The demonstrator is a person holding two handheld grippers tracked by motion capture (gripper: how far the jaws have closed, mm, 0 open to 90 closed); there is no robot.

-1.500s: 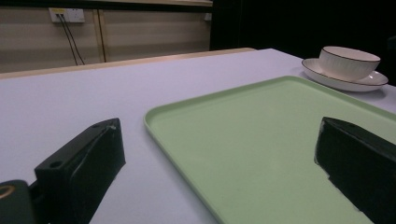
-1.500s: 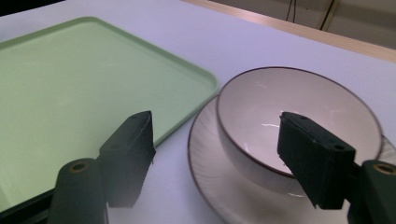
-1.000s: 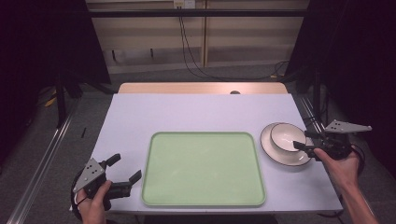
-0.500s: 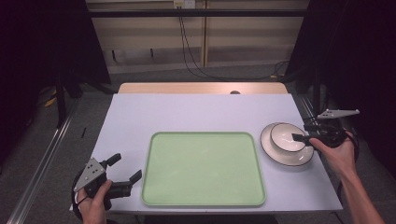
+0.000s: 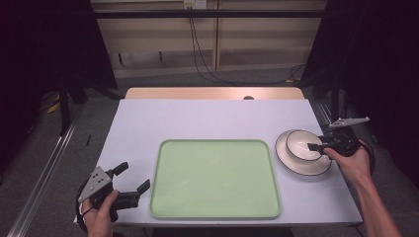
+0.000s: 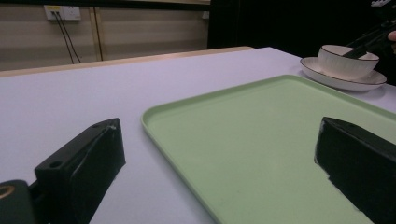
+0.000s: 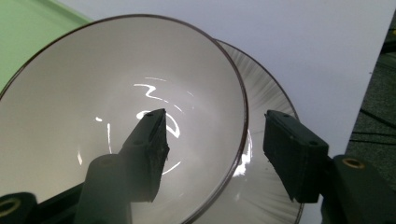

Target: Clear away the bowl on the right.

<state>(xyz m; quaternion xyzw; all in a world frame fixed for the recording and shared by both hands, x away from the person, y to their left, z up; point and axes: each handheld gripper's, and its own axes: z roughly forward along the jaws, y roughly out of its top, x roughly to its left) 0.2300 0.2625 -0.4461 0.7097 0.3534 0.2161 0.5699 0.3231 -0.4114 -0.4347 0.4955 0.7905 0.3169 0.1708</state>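
A white bowl [image 5: 299,143] with a dark rim sits on a white plate [image 5: 302,167] at the table's right side. My right gripper [image 5: 316,146] is open and straddles the bowl's near rim, with one jaw inside the bowl [image 7: 93,93] and the other outside over the plate [image 7: 264,95]. The jaws do not press the rim in the right gripper view [image 7: 215,123]. My left gripper [image 5: 133,177] is open and holds nothing, low by the front left corner of the green tray [image 5: 215,177]. Its jaws [image 6: 219,140] frame the tray [image 6: 261,140], with the bowl [image 6: 348,60] far off.
The white table [image 5: 197,121] has a wooden strip along its far edge. Black cables hang down the back wall [image 5: 197,44]. A rail runs along the floor at the left [image 5: 44,173]. The table edge lies just right of the plate.
My right gripper has moved left from the plate's right edge and now reaches over the bowl's rim. The left gripper has stayed in place.
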